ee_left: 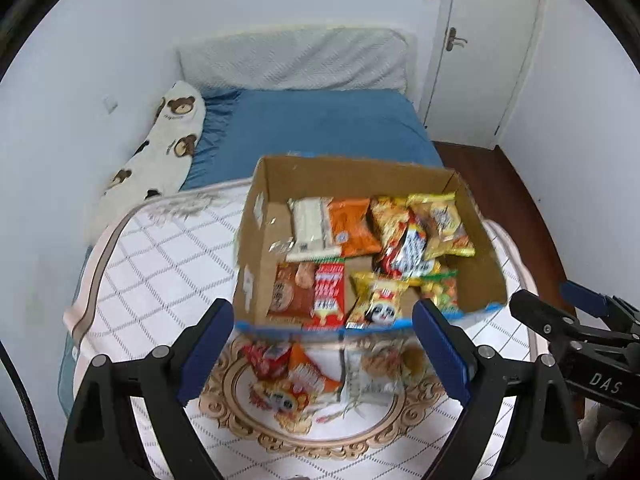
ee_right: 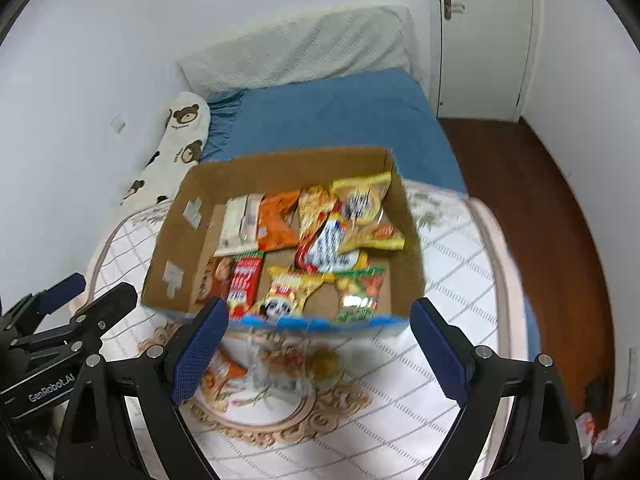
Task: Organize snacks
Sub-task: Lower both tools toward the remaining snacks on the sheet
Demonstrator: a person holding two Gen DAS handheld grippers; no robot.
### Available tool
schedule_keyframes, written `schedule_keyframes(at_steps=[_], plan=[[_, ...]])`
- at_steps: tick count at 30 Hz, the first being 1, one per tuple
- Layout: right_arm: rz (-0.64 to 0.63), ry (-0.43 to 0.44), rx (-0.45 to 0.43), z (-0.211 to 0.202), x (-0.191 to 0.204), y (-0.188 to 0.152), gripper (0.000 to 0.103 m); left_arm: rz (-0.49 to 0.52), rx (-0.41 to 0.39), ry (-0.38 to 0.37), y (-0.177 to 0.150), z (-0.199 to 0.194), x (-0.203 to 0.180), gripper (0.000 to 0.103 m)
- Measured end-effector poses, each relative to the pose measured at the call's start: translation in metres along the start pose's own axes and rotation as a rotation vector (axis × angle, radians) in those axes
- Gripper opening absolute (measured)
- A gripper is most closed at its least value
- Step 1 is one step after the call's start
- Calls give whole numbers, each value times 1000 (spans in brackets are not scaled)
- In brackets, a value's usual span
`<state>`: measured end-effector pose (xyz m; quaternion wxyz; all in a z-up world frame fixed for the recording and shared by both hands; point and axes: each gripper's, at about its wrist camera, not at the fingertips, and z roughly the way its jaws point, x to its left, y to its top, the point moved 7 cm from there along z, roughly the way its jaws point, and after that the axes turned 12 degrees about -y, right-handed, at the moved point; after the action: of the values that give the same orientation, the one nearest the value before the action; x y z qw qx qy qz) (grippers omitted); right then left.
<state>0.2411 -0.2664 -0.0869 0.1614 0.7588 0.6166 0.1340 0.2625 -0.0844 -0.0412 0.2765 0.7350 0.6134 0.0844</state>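
Both grippers hang with their blue-padded jaws wide apart and nothing between them: the left gripper point(ee_left: 324, 344) at the bottom of its view, the right gripper point(ee_right: 320, 344) likewise. The open brown cardboard box point(ee_left: 256, 248) sits mid-frame on the bed, packed with bright snack packets point(ee_left: 384, 240).

What worries me is the ornate oval mirror point(ee_left: 224, 412) lying flat just below the box: its glass shows packets that seem to be only reflections, so a reach there could strike glass. The box also rests on soft bedding and could tip under a careless push.

A white grid-patterned quilt point(ee_left: 160, 264) covers the near bed, a blue sheet point(ee_left: 320, 128) beyond, a bear-print pillow point(ee_left: 172, 128) upper left, a white door point(ee_left: 484, 48) upper right.
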Motion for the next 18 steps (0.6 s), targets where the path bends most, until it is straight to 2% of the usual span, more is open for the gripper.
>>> schedule_keyframes(at_steps=[6, 7, 9, 10, 14, 18], plan=[[16, 92, 154, 46, 8, -59, 93, -96, 133, 85, -64, 27, 44, 91], [21, 111, 179, 56, 11, -68, 91, -112, 163, 101, -76, 33, 53, 91], [24, 152, 235, 79, 19, -86, 78, -130, 226, 138, -100, 46, 69, 91], [16, 179, 263, 93, 26, -95, 77, -128, 244, 151, -107, 50, 72, 91], [-14, 217, 302, 137, 47, -107, 77, -65, 305, 231, -126, 65, 81, 91], [-46, 214, 345, 176, 63, -116, 65, -49, 321, 265, -132, 70, 90, 91]])
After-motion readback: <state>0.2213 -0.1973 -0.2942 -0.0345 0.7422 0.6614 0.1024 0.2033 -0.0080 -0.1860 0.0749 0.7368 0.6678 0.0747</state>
